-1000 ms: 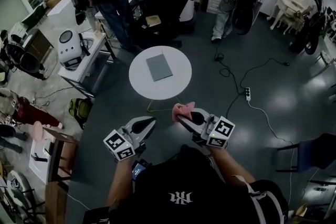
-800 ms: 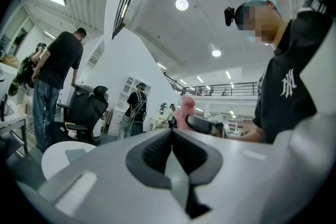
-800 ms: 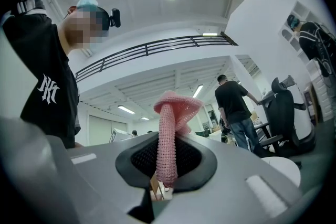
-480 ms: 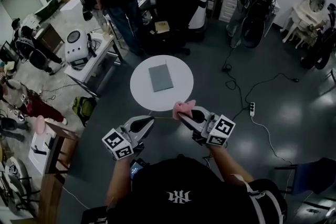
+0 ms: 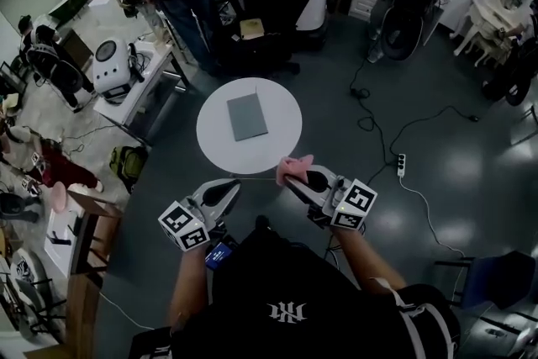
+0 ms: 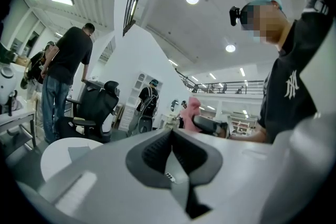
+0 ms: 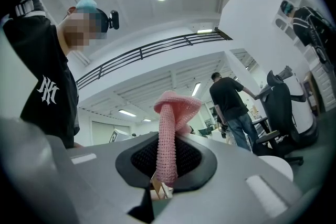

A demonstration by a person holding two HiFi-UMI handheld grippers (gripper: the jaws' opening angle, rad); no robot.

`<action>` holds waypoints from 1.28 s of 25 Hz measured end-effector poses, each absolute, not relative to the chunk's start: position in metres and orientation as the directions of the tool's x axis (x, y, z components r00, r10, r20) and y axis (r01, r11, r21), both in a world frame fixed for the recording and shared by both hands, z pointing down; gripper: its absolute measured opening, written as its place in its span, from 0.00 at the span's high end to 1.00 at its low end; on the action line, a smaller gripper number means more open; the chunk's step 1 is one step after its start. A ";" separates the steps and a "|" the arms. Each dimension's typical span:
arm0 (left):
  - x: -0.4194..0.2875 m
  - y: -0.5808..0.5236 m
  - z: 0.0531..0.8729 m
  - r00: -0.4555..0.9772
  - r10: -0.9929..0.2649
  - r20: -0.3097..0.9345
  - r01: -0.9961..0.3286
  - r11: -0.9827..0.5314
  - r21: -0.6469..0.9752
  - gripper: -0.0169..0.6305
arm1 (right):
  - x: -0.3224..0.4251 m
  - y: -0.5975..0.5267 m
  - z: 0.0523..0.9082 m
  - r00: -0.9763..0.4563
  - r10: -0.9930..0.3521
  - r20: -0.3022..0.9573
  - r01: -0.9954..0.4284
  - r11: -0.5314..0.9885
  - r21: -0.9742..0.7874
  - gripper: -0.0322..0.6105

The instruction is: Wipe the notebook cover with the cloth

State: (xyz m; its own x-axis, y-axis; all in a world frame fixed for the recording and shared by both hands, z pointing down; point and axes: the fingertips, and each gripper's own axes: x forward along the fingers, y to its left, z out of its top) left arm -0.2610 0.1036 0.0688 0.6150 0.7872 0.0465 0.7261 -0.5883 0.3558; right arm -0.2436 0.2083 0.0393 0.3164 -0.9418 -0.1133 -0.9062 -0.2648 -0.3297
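Both grippers have pushed forward since a second ago, and the round white table (image 5: 210,139) now sits just ahead of the jaw tips. The left gripper (image 5: 229,186) is clenched tight with nothing in it. The right gripper (image 5: 290,179) is clamped on the pink cloth (image 5: 295,167), which stands up out of the jaws, its lower end buried between the pads. The grey notebook (image 5: 247,116) lies flat mid-table, ahead of both jaws and apart from them. The left gripper view catches only a corner of it, and in the right gripper view it's hidden behind the gripper's own body. Bare tabletop rings the notebook on every side. A power strip (image 5: 401,164) lies on the floor, right of the right jaws. Count: two grippers, one cloth, one notebook, one table.
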 end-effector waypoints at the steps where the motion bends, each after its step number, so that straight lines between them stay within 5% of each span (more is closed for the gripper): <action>1: -0.266 0.107 0.075 0.609 0.792 0.043 0.732 -0.582 0.353 0.97 | -0.248 0.210 0.046 0.319 -0.941 -0.113 -0.906 -0.268 -0.329 0.90; 13: -0.205 0.104 0.122 0.618 0.786 0.025 0.715 -0.574 0.399 0.97 | -0.189 0.213 0.081 0.331 -0.942 -0.064 -0.906 -0.297 -0.302 0.90; 32: -0.009 0.056 0.128 0.713 0.701 0.001 0.621 -0.633 0.462 0.97 | 0.019 0.158 0.070 0.221 -0.975 -0.002 -0.935 -0.211 -0.285 0.90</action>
